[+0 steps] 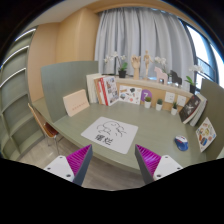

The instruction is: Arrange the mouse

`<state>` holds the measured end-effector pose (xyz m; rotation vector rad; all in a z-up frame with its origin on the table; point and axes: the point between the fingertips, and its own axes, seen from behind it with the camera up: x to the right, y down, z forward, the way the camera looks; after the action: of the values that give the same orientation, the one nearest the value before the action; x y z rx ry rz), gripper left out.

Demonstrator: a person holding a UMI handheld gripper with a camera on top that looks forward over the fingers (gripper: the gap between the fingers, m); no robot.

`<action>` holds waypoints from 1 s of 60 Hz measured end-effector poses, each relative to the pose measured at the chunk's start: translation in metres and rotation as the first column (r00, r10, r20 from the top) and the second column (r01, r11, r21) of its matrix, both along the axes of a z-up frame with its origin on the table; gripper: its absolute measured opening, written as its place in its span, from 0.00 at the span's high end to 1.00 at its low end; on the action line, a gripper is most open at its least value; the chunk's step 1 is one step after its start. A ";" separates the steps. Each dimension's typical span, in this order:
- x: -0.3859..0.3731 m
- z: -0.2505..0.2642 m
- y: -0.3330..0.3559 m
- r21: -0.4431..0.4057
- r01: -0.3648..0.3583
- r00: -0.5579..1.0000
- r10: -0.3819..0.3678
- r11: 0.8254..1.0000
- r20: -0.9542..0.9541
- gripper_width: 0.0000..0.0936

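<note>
The tongs (pixel 108 160) hang wide apart and empty, high over the worktop (pixel 150 125). I cannot pick out a mouse; a white mat (pixel 110 131) lies just ahead. It looks like the approach: find the mouse first, then lower.

You face a green bench (pixel 92 128) with grey curtains (pixel 150 38) over a bright window behind it, a wooden chair (pixel 45 124) beside it, shelves (pixel 14 90) further off.
</note>
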<state>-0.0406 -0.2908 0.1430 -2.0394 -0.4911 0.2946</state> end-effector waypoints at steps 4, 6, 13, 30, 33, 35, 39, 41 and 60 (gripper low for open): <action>0.039 -0.030 0.009 -0.031 0.044 0.999 -0.043 0.999 0.019 0.08; 0.052 -0.043 0.014 -0.038 0.081 0.996 -0.080 0.996 0.035 0.08; 0.126 -0.079 0.040 -0.078 0.196 0.979 -0.190 0.978 0.077 0.08; 0.261 -0.123 0.134 -0.122 0.375 0.924 -0.359 0.919 0.130 0.10; 0.276 -0.128 0.152 -0.128 0.388 0.919 -0.371 0.913 0.135 0.10; 0.284 -0.132 0.164 -0.134 0.395 0.916 -0.377 0.909 0.139 0.10; 0.299 -0.139 0.186 -0.149 0.412 0.908 -0.393 0.899 0.142 0.10; 0.305 -0.141 0.196 -0.156 0.421 0.905 -0.403 0.893 0.136 0.09; 0.330 -0.152 0.277 -0.212 0.435 0.900 -0.420 0.875 0.114 0.10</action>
<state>0.2892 -0.0143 -0.0089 -2.3274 -0.0291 0.0147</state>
